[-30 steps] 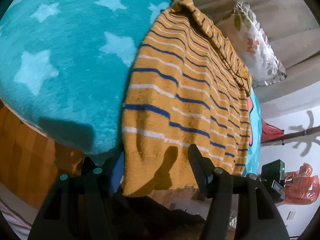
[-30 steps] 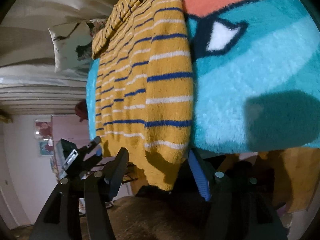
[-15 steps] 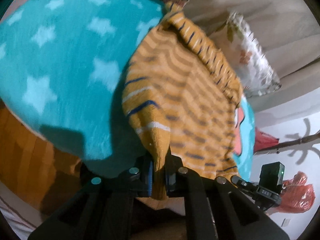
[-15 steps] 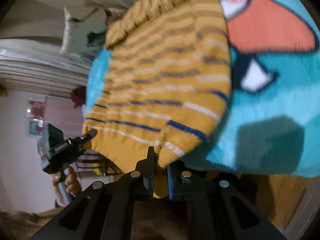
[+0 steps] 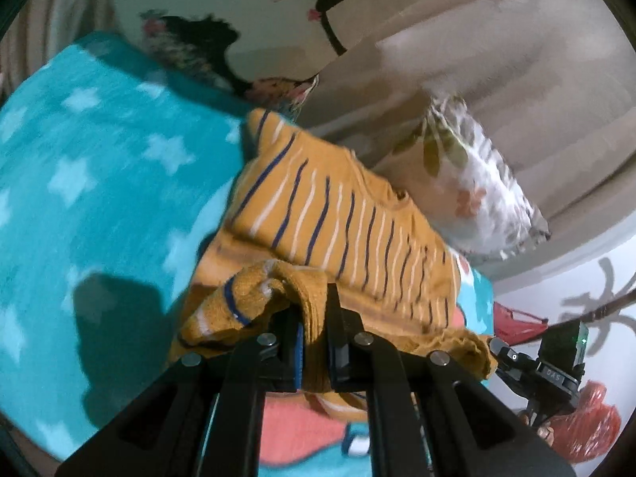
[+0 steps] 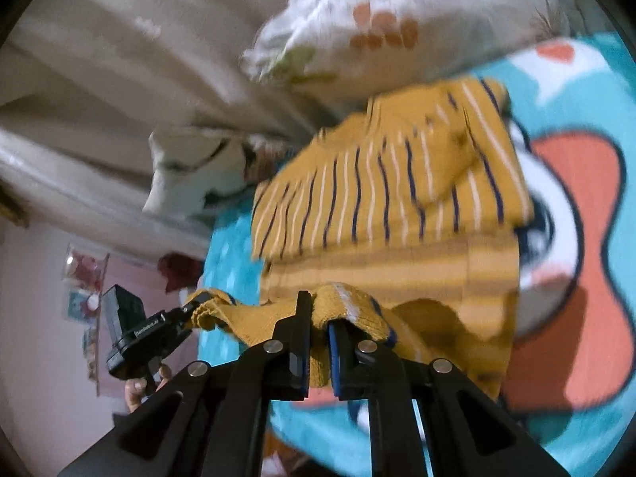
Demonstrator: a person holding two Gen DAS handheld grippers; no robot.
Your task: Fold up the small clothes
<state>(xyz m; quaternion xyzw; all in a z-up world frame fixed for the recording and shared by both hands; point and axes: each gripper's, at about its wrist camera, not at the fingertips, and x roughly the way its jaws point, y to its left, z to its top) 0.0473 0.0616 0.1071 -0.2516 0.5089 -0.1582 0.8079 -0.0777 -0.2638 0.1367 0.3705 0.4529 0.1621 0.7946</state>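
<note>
**Two grippers pinch the hem of a striped sweater above a teal blanket**

A small mustard-yellow knitted sweater (image 5: 342,218) with thin blue and white stripes lies on a fluffy teal blanket (image 5: 99,183) printed with pale stars on one side and a cartoon figure in coral, white and black on the other; the sweater's far part rests flat on the blanket, close to the pillows, while its near edge is raised off the blanket and doubled back over the rest.

The left gripper (image 5: 314,342) is clamped tight on one corner of that raised edge, the knit bunched between its black jaws and spilling over the top; the right gripper (image 6: 318,342) is likewise closed hard on the opposite corner, with a fold of yellow fabric squeezed between its jaws; the hem hangs slack between the two.

In the right wrist view the other gripper appears at the lower left with part of a hand (image 6: 139,385) behind it.

Behind the sweater lie a white pillow with a floral print (image 5: 477,190), another pillow with a dark bird and branch design (image 5: 246,20), and beige bedding (image 5: 497,59); both views are somewhat blurred.
</note>
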